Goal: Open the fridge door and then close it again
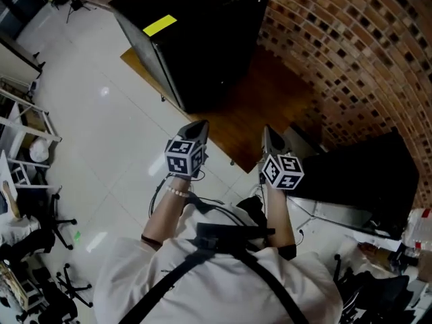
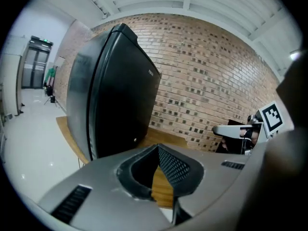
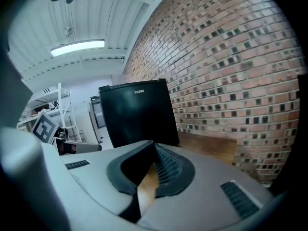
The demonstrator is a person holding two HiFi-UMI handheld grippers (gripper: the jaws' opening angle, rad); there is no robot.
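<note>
Fridge [image 1: 202, 39], shut, is parked on a wooden platform [image 1: 263, 106] by the brick wall [image 1: 351, 46]. Left hand-held gripper [image 1: 200, 125] and right hand-held gripper [image 1: 268, 133] are closed, empty. Its yellow sticker [image 1: 160, 25] is seen only from the head view.

A red brick wall [image 1: 351, 39] filled the upper right of the head view. A glossy white tiled floor [image 1: 101, 133] spread across the left, with a wooden platform [image 1: 263, 106] at centre beside the wall. White shelving [image 1: 27, 123] stood at the left edge. A tube light [image 3: 77, 47] glowed on the white ribbed ceiling [image 2: 192, 4].
</note>
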